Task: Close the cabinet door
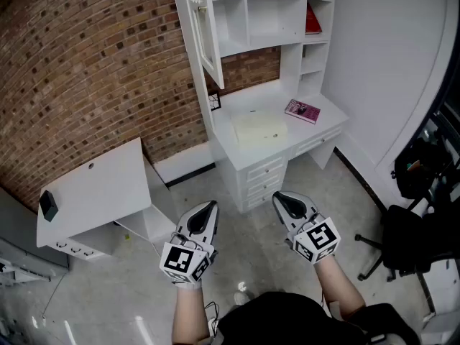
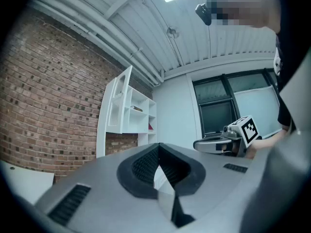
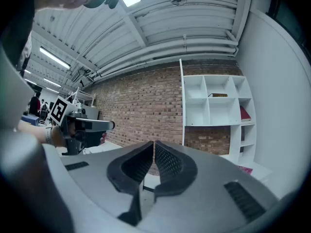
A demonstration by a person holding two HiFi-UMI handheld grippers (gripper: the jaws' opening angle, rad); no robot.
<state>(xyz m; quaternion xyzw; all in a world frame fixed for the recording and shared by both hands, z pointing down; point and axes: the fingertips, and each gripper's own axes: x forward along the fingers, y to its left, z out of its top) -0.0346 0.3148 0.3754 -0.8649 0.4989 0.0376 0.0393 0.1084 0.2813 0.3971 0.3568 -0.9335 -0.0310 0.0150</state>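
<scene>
White on brick in the head view: shows the cabinet door [image 1: 201,27] swung wide out from the shelf unit [image 1: 269,20], far off above the bench [image 1: 325,121]. Puts the left tool [image 1: 207,208] and right tool [image 1: 282,198] near and low, well apart from that door. Counts as not yet begun.

In the left gripper view: shows jaws pressed together on nothing, the door far at the left, open.

In the right gripper view: shows jaws all but together, empty, the door edge-on beside the shelves. Leaves everything: approach, reach the door, push it shut.
</scene>
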